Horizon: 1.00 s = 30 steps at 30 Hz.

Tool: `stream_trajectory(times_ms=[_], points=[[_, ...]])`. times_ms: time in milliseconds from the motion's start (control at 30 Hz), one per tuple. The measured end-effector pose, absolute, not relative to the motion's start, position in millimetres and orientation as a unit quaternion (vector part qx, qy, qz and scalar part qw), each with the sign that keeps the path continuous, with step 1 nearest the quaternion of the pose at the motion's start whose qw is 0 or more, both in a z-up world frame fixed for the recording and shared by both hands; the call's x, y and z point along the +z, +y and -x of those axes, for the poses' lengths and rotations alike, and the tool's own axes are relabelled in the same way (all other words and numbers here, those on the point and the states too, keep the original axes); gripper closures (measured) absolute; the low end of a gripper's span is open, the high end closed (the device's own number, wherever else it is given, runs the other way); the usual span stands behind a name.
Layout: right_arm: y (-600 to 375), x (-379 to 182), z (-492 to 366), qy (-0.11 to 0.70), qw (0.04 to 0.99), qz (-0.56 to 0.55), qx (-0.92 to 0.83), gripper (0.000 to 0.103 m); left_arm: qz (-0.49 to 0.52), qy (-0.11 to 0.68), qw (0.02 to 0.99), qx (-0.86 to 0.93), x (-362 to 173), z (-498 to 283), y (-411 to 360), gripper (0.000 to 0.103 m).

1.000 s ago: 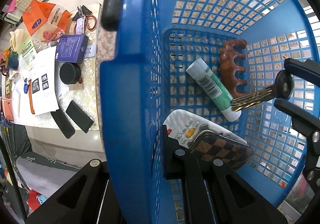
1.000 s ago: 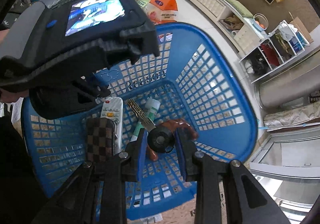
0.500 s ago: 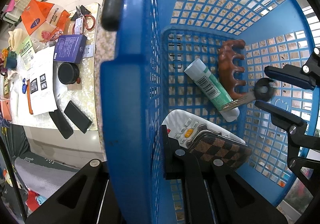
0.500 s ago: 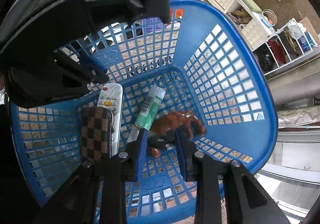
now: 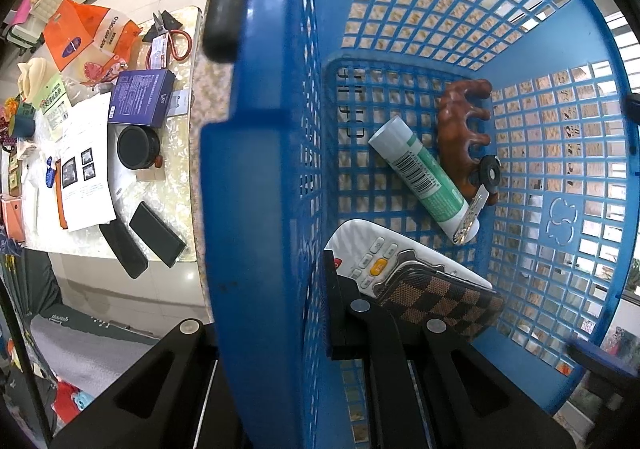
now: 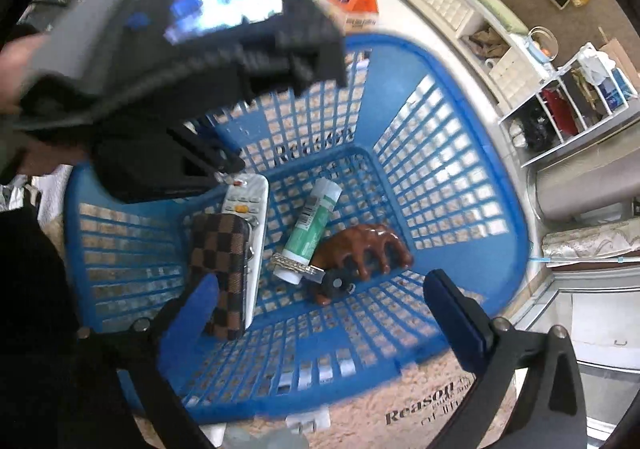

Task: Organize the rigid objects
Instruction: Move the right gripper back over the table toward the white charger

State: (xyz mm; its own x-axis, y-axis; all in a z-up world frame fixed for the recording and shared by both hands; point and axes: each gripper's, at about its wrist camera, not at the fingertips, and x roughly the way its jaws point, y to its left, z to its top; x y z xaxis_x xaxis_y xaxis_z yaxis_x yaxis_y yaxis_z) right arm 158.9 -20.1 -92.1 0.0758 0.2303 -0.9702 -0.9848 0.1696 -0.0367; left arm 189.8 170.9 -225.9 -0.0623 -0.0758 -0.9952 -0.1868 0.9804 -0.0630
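Now the key point(image 6: 310, 273) lies on the basket point(image 6: 460, 153) floor, across the green tube's point(image 6: 314, 225) cap end and the brown comb point(image 6: 360, 247). The right gripper point(image 6: 324, 303) hangs spread above; the left gripper point(image 5: 276, 333) pinches the basket's wall.

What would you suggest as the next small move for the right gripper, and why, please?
Probably lift the right gripper clear of the blue basket. Its jaws are wide open and empty, and the key already lies inside across the green tube and brown comb.
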Motion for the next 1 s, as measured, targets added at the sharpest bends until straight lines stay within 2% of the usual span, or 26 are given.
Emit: stream_trajectory(times_ms=[200, 367, 833, 1000], points=[[-64.6, -52.2, -152.3, 0.460, 0.633, 0.401, 0.476, 0.000, 0.090, 0.727, 0.679, 0.044, -226.3, -189.5, 170.8, 0.095], [-113.5, -41.9, -156.5, 0.481, 0.665, 0.366, 0.438, 0.000, 0.089, 0.727, 0.679, 0.047, -225.7, -189.6, 170.3, 0.095], [-175.8, -94.9, -163.1, 0.574, 0.692, 0.242, 0.366, 0.000, 0.093, 0.726, 0.679, 0.047, -225.1, -188.9, 174.4, 0.095], [-178.9, -125.9, -168.2, 0.625, 0.693, 0.144, 0.330, 0.000, 0.094, 0.726, 0.679, 0.048, -225.5, -189.4, 175.7, 0.095]])
